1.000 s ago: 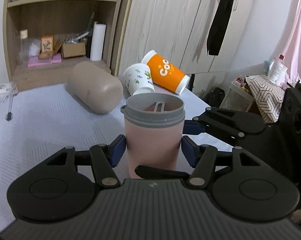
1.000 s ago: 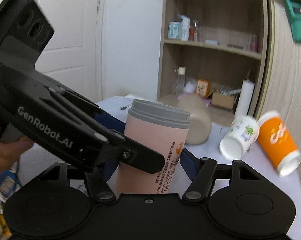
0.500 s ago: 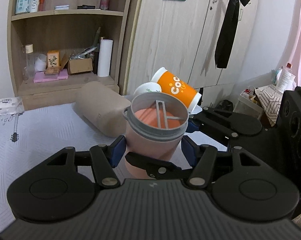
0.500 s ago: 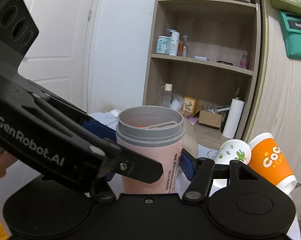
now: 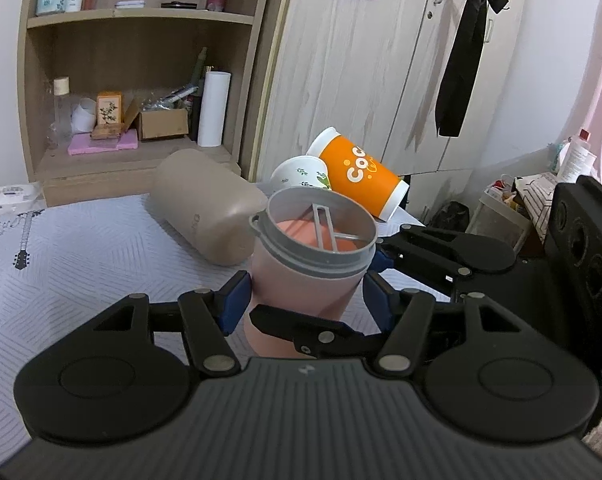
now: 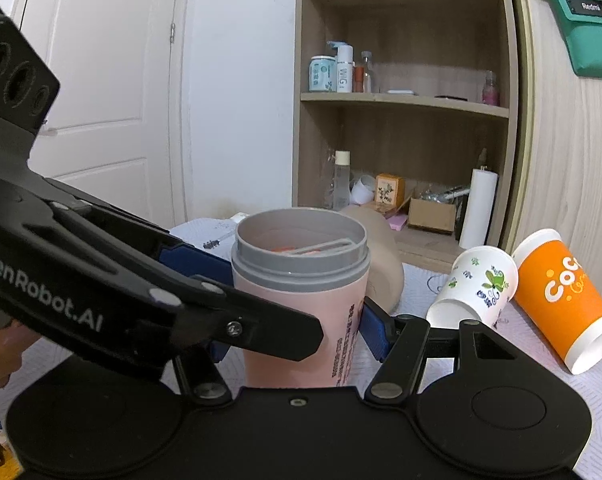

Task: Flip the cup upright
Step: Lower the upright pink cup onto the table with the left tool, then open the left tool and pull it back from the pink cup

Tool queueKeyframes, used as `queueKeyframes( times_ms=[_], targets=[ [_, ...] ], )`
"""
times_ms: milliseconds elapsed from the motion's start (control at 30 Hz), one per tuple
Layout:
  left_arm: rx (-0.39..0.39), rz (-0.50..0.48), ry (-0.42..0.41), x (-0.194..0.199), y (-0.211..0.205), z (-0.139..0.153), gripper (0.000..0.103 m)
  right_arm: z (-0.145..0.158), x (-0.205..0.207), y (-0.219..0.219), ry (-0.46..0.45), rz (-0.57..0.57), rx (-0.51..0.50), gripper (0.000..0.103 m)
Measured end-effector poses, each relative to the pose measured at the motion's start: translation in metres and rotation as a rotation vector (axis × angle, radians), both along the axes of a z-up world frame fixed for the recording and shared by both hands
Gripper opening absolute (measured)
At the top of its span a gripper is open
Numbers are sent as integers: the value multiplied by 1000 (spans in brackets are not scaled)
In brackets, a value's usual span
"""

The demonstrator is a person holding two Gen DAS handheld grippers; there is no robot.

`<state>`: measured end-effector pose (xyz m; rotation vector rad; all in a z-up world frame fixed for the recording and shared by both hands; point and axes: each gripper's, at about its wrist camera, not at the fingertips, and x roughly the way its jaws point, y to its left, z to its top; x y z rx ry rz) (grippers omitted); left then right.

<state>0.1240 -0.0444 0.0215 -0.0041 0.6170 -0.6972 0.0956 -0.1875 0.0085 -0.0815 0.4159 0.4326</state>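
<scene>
A pink cup with a grey rim (image 5: 301,276) stands mouth up, leaning slightly left in the left wrist view. Both grippers close on its body from different sides. My left gripper (image 5: 305,300) has its blue pads pressed against the cup's sides. My right gripper (image 6: 297,320) also holds the same cup (image 6: 301,304), with the left gripper's fingers (image 6: 197,280) crossing in front of it. The cup's base is hidden behind the grippers, so I cannot tell whether it rests on the table.
A beige tumbler (image 5: 205,212) lies on its side behind the cup. A white floral paper cup (image 6: 473,288) and an orange paper cup (image 6: 561,304) lie on their sides at the right. The patterned tablecloth (image 5: 73,252) extends left. Shelves and wardrobe stand behind.
Both grippers have risen with the pink cup between them; I now look down into its mouth. The cup leans slightly more to the left.
</scene>
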Motion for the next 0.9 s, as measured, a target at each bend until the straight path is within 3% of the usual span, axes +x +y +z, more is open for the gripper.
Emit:
queueKeyframes(
  times_ms=[300, 767, 900],
  targets=[
    [35, 104, -33, -16, -5, -1, 67, -1, -10, -1, 24, -47, 9, 73],
    [1, 220, 7, -52, 24, 11, 75, 11, -51, -12, 24, -131, 1, 76],
    [25, 268, 6, -68, 33, 18, 77, 21, -65, -16, 18, -160, -8, 77]
  ],
)
